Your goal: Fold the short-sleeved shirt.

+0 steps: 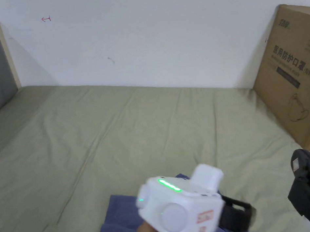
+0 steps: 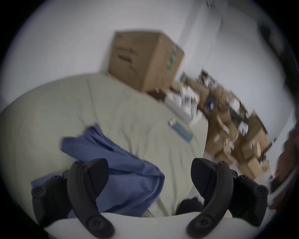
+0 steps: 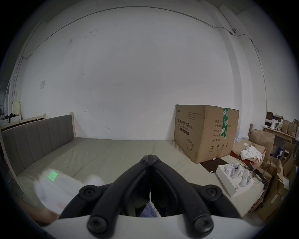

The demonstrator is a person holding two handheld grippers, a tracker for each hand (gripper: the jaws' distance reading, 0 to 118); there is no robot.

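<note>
Plain blue shirt (image 2: 123,174), pale olive-green sheet (image 1: 145,128), brown cardboard box (image 3: 205,132), white wall (image 1: 153,39)

A blue shirt (image 2: 123,174) lies crumpled on the olive-green bed sheet (image 2: 129,113), bunched into loose folds rather than spread flat. In the left gripper view one corner juts out toward the sheet's middle, the bulk heaped near the sheet's near edge. The head view shows its rumpled blue cloth (image 1: 121,218) at the bed's near side.

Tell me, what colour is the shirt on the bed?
The shirt is plain blue, seen best in the left gripper view.
</note>
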